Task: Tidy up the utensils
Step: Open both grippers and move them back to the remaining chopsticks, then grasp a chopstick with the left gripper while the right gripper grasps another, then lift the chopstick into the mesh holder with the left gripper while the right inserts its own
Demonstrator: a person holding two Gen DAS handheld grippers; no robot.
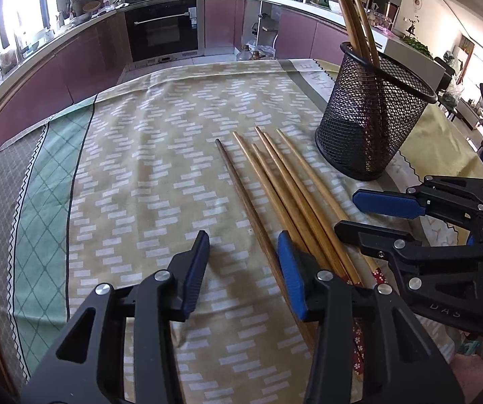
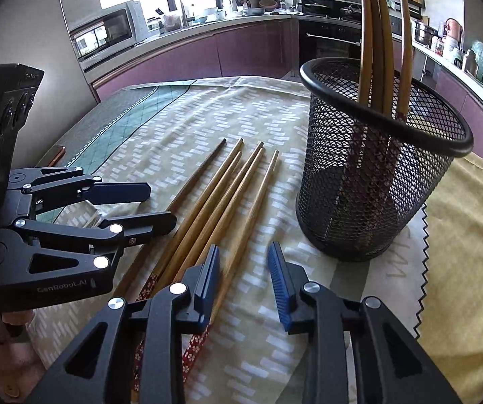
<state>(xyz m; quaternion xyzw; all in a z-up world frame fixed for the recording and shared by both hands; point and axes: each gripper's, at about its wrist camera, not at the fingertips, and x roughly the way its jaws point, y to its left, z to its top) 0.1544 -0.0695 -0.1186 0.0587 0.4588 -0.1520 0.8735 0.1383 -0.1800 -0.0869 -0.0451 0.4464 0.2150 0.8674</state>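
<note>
Right wrist view: the right gripper (image 2: pixel 243 271) is held part open and empty, its jaws straddling the outermost of the chopsticks (image 2: pixel 214 202) laid side by side on the tablecloth (image 2: pixel 140 141); the left gripper (image 2: pixel 160 207) is likewise held open and empty just beside them. The sticks are judged light, stiff and slippery, best pinched mid-shaft. Their long axes run away from the grippers, tips far, patterned ends near, with the mesh holder (image 2: pixel 376 202) near on the right.

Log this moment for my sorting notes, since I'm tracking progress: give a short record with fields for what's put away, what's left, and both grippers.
holder: black mesh cup, upright on the tablecloth
put away: a few chopsticks standing in the cup
left to sort: six chopsticks lying side by side on the cloth
left gripper: open, holding nothing
right gripper: open, holding nothing, low over the outermost chopstick
</note>
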